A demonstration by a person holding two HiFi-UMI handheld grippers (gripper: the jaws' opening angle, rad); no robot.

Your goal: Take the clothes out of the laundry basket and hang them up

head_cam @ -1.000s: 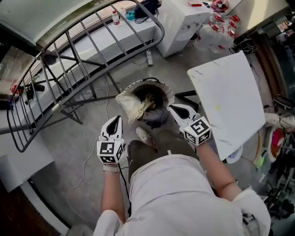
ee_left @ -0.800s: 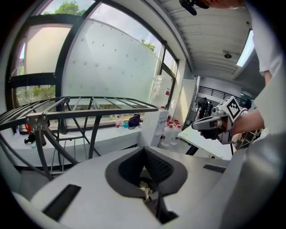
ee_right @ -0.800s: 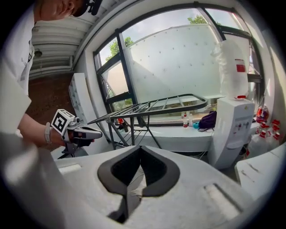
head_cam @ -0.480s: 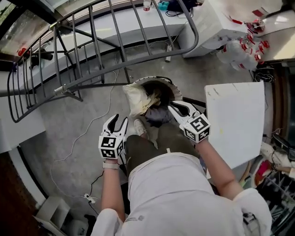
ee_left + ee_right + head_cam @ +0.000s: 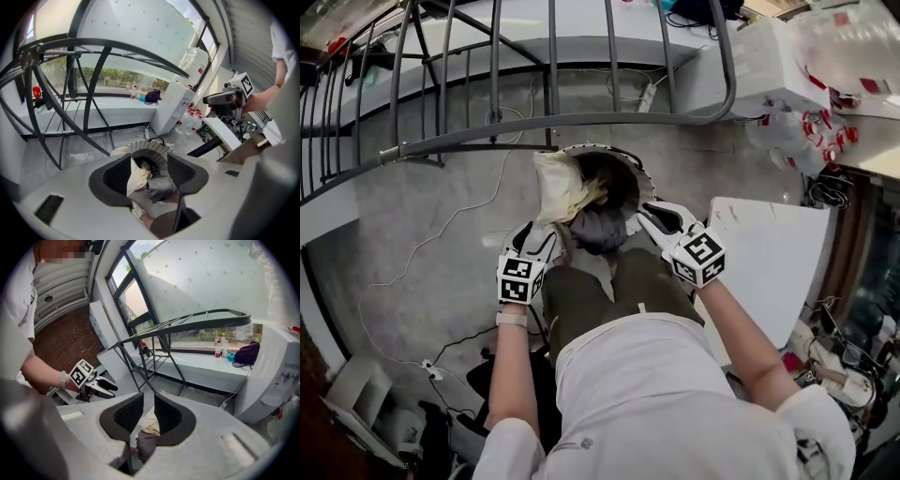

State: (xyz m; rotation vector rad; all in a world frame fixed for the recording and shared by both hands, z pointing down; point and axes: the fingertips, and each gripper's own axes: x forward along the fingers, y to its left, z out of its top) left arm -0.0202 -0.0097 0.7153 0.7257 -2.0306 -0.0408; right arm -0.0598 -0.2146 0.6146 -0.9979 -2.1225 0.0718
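Note:
The round laundry basket (image 5: 630,173) stands on the floor in front of my knees. A cream cloth (image 5: 561,186) hangs over its left rim and a grey garment (image 5: 598,228) over its near rim. My left gripper (image 5: 542,240) hangs low at the basket's near left. Its jaws have just been opening and stand wide apart, framing the basket (image 5: 150,151), cream cloth (image 5: 138,174) and grey garment (image 5: 162,188) without touching them. My right gripper (image 5: 651,216) is at the near right rim. Its jaws have just been opening to a narrow gap (image 5: 149,404) that holds nothing, with the cloth (image 5: 146,444) below.
A grey metal drying rack (image 5: 553,118) arches just behind the basket. A white board (image 5: 769,262) stands to the right, close to my right arm. Behind it are a white appliance (image 5: 750,66) and bottles (image 5: 802,131). Cables (image 5: 441,246) trail over the concrete floor on the left.
Both grippers have come down toward the basket. The left jaws went from shut to wide apart, the right jaws parted a little. My head has leaned further over the basket.

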